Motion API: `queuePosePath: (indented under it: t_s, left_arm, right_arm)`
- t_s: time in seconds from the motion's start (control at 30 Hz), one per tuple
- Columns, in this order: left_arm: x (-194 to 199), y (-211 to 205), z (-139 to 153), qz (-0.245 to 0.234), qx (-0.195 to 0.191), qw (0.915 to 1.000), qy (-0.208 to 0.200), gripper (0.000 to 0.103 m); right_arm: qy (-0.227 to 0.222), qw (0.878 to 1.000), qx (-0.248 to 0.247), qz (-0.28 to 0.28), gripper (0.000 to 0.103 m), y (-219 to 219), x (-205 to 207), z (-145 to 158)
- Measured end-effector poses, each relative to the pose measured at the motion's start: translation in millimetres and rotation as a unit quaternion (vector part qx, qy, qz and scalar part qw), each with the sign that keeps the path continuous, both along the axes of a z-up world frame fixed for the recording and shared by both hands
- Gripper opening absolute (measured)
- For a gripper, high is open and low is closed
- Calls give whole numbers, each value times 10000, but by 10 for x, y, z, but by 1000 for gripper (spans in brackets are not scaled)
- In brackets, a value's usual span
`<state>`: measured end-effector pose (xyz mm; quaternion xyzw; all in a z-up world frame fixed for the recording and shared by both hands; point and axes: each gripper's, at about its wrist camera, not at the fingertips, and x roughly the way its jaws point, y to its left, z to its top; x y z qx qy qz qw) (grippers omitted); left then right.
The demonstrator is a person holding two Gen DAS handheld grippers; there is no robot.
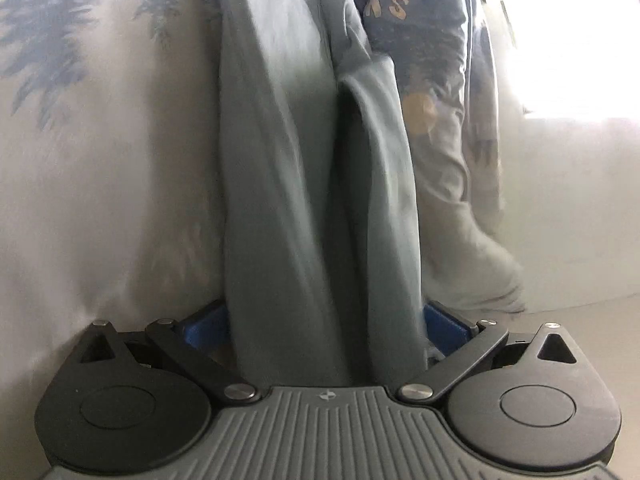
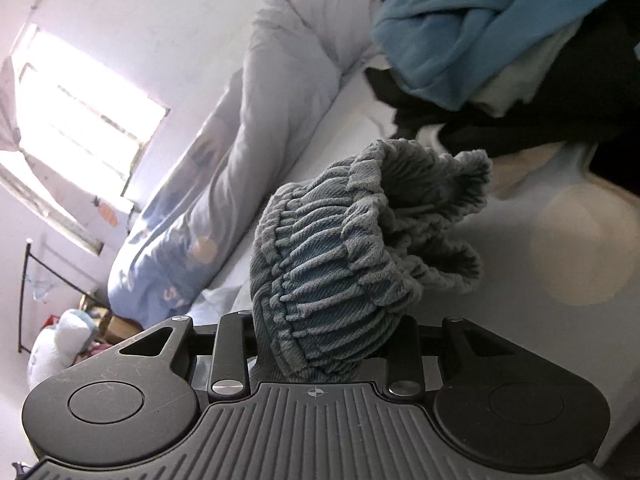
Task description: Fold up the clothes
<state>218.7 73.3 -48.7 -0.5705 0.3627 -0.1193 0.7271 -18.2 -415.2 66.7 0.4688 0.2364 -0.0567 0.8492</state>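
The grey-green garment (image 1: 296, 184) runs in two long folds straight out from between the fingers of the left gripper (image 1: 324, 332), lying along a white bedsheet (image 1: 100, 200) printed with blue feathery sprigs; the cloth fills the gap between the blue finger pads (image 1: 446, 324), which stand fairly wide on either side of it, and whether they press on it cannot be told. In the right wrist view its ribbed, elasticated end (image 2: 344, 256) — gathered like a waistband — is bunched up and clamped between the narrowly set fingers of the right gripper (image 2: 324, 344), the ruffled edge flaring upward above them. Just beside the garment on the bed lies a rolled blue-and-white quilt (image 1: 432, 80) with pale letters on a dark blue patch, of which only "S" reads clearly — the rest is blurred. Farther out in the right wrist view, a heap of clothes (image 2: 480, 40) sits near the top, bright blue cloth over black and pale pieces. A bright window (image 2: 80, 92) glares on the wall, and a black clothes rack (image 2: 28, 280) stands below it.
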Motion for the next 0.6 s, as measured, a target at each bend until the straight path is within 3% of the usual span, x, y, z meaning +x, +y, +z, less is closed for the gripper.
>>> queuePosePath:
  t_s: [0.13,0.27,0.43,0.5,0.53,0.57,0.6]
  left_arm:
    - [218,304,34,37,-10,10000,-56,103]
    - [291,701,16,916,-181,9956,114,103]
    - [259,1058,-81,1970,-909,9751,463,103]
    - [258,1018,-69,1898,-750,9779,461,103]
    - [271,947,-30,1710,-411,9835,433,95]
    - [274,856,32,1448,100,9883,477,74]
    - [269,774,75,1227,535,9897,517,28]
  right_arm:
    - [97,9999,-58,-56,38,-130,-154,-23]
    - [133,9996,-114,-204,38,-269,-291,25]
    - [367,9970,-548,-399,38,-427,-466,156]
    - [509,9963,-570,-388,38,-420,-494,102]
    - [569,9962,-525,-395,38,-413,-511,63]
    - [624,9961,-464,-419,38,-406,-525,20]
    - [676,9959,-418,-435,38,-401,-531,-15]
